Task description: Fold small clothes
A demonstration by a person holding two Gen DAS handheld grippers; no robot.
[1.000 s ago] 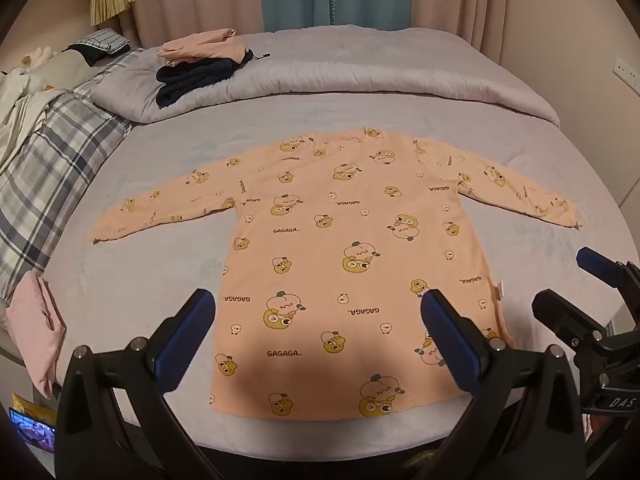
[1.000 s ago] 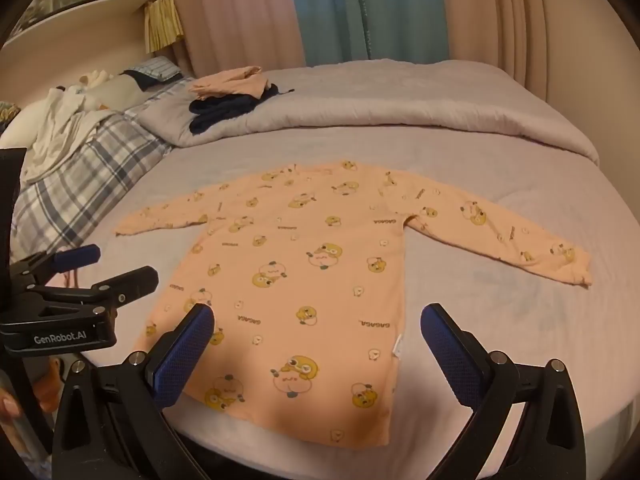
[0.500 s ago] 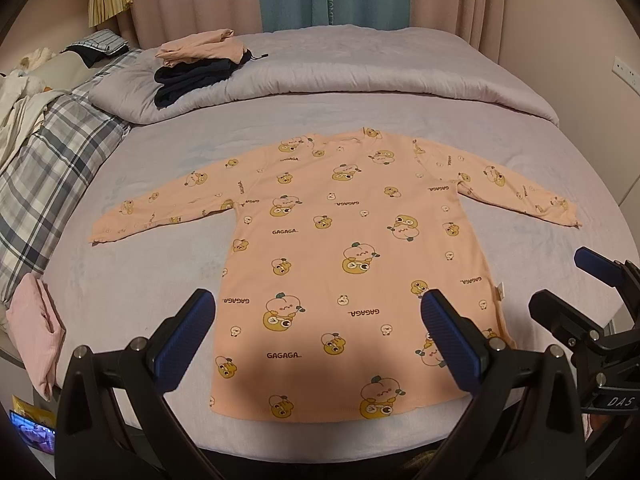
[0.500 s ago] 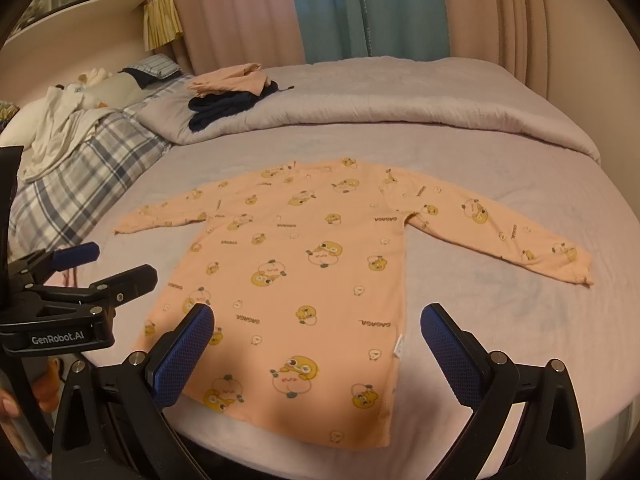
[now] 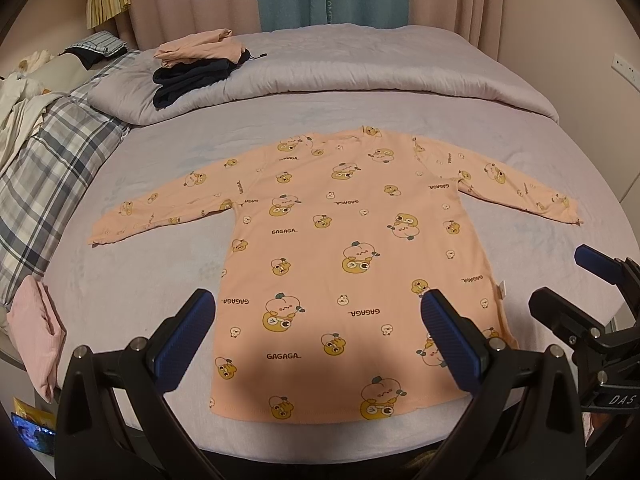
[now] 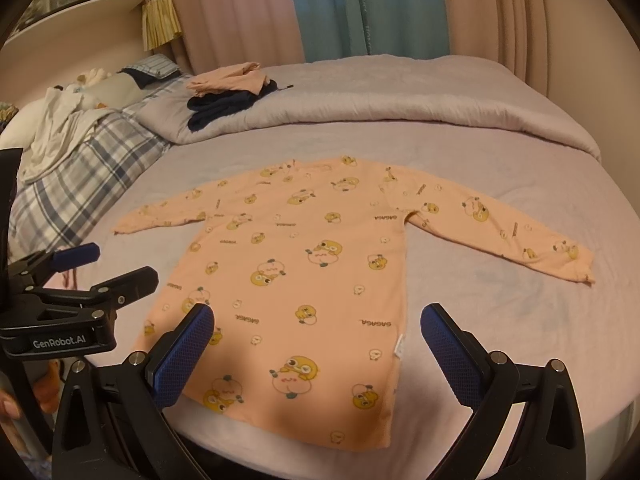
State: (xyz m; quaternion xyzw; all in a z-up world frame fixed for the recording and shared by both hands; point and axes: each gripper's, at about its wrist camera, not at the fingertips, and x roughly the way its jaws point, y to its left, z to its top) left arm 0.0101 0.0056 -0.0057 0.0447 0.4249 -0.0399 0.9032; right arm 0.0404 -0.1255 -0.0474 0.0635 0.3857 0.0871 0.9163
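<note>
Left wrist view: the shirt (image 5: 344, 256) is lying flat on the bed (image 5: 120, 280), sleeves spread out, hem nearest the camera. The left gripper (image 5: 316, 320) is hovering above the hem with its fingers spread wide, gripping nothing. The right gripper (image 5: 576, 280) is showing at the right edge, also parted.

Right wrist view: the right gripper (image 6: 316, 332) is hanging wide and empty over the shirt's (image 6: 320, 264) lower right part. The left gripper (image 6: 116, 264) is sitting at the left, fingers apart, beside the hem.

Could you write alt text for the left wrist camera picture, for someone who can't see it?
A peach long-sleeved shirt printed with cartoon ducks lies flat on a grey bed, sleeves spread. The open left hand-held gripper hovers over its hem; the right hand-held gripper, also open, shows at the right edge. Folded clothes sit behind.
</note>
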